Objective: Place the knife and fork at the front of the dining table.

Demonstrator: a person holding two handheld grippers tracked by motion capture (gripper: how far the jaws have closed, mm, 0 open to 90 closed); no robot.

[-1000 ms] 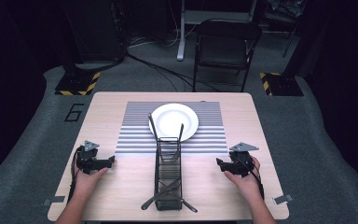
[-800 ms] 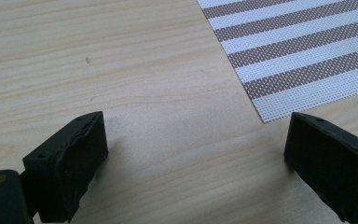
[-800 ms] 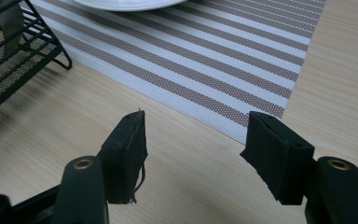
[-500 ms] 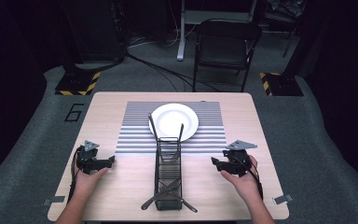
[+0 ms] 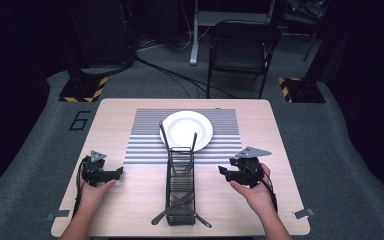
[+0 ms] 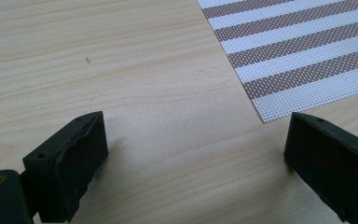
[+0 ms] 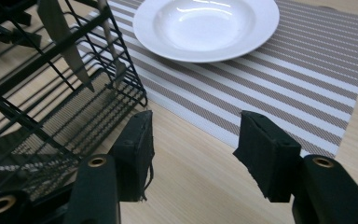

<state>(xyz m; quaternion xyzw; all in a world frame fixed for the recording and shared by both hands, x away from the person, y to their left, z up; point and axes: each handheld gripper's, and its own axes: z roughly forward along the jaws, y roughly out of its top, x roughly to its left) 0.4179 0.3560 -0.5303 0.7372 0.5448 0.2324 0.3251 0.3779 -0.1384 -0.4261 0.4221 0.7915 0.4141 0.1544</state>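
Observation:
A black wire cutlery rack [image 5: 180, 185] lies lengthwise in the middle of the wooden table [image 5: 130, 210], with utensil handles [image 5: 164, 136] sticking up at its far end. Behind it a white plate [image 5: 186, 129] rests on a striped placemat [image 5: 145, 135]. My left gripper [image 5: 119, 172] sits low at the left, open over bare wood [image 6: 193, 154]. To the right of the rack my right gripper [image 5: 222, 171] is held above the table, pointing left. Its jaws [image 7: 193, 144] have just been closing, still apart with nothing between them. Beyond them are the rack [image 7: 51, 93] and the plate [image 7: 205, 25].
A knife blade [image 7: 63, 42] hangs inside the rack's near corner. More utensils [image 5: 160, 216] poke out of the rack's front end near the table's front edge. A folding chair [image 5: 242, 45] stands behind the table. The placemat's corner [image 6: 298, 51] lies just ahead of the left jaws.
My right gripper has risen and shifted left toward the rack, its jaws narrowing. The left gripper, rack and plate have stayed put.

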